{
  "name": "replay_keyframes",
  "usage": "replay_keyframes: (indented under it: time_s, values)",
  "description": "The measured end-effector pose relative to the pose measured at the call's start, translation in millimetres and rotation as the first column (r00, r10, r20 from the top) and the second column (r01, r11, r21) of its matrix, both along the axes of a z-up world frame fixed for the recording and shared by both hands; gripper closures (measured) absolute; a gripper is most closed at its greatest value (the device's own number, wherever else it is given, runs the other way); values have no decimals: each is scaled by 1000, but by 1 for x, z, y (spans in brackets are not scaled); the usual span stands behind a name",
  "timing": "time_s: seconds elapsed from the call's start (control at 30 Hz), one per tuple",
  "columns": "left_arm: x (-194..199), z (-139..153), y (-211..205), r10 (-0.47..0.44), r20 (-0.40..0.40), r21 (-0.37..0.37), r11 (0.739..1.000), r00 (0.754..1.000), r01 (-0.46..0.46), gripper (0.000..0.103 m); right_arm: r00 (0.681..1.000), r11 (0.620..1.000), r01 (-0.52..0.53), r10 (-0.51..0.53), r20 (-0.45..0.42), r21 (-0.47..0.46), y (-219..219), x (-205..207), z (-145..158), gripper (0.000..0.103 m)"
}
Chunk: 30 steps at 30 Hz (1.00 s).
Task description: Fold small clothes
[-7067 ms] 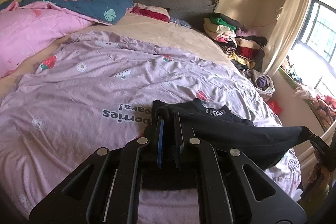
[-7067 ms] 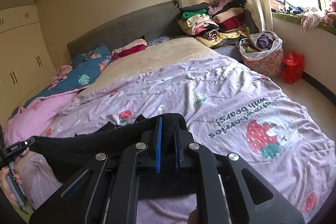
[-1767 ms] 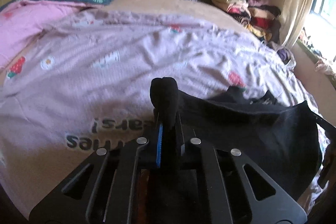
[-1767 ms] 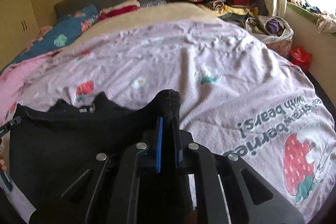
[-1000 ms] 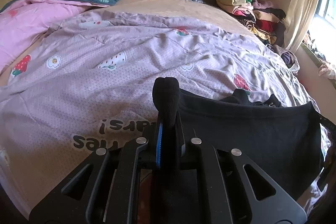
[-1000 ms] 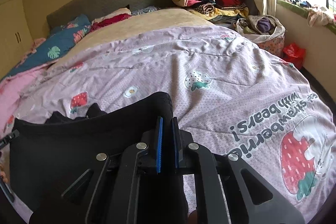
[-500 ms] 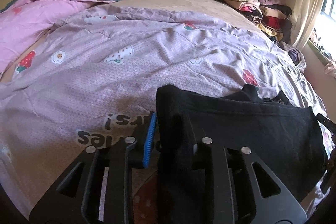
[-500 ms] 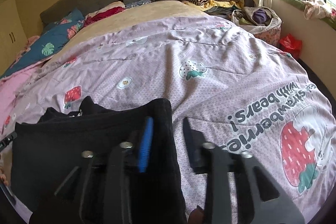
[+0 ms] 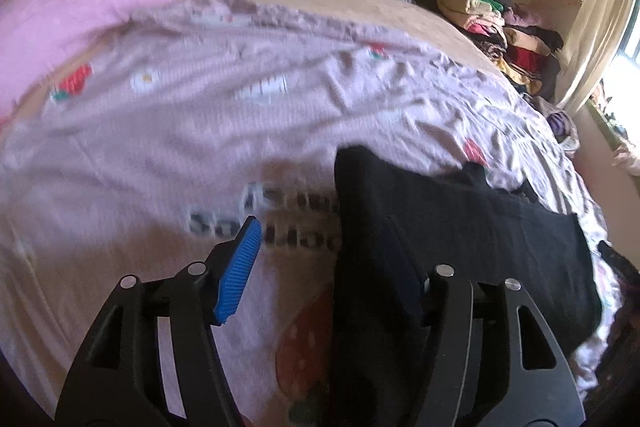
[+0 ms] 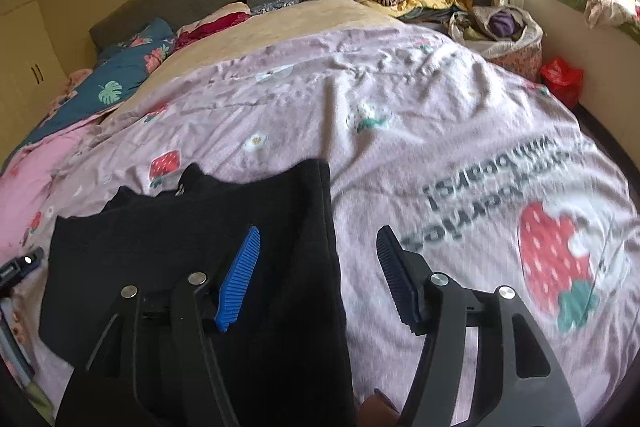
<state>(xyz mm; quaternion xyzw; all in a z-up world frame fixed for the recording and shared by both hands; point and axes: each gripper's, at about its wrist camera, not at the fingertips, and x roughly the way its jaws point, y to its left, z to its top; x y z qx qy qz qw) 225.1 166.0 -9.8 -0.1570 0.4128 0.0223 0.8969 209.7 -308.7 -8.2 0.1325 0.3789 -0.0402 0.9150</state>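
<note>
Left gripper (image 9: 324, 259) jaws opening, was clamped on garment edge a second ago – cloth now released. Right gripper (image 10: 318, 259) same, opening, pads off fabric. Fold laid down, next fold possible. Black garment (image 10: 192, 251) lies flat on lilac strawberry quilt (image 10: 440, 131) – doubled, edges quite even.

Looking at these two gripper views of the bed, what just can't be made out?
- Left wrist view: the quilt's printed words are motion-blurred.
- Both views: the black garment's near edge is hidden behind the gripper bodies.
- Right wrist view: the red bag has unseen contents.
</note>
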Motion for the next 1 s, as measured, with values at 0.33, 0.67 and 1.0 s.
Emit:
replay_keyframes:
  time_s: [0.33, 0.67, 1.0]
  values:
    - [-31, -14, -14, -66, -37, -117, 991, 997, 62, 41, 999, 998, -45, 46, -28, 51, 3, -37, -8, 46]
    - [-57, -30, -23, -87, -76, -147, 986, 993, 75, 86, 997, 995, -41, 46, -59, 86, 0, -65, -22, 95]
    - [-74, -31, -35, -90, -90, -67, 994, 992, 84, 94, 996, 1000, 11, -9, -83, 27, -1, -77, -31, 94]
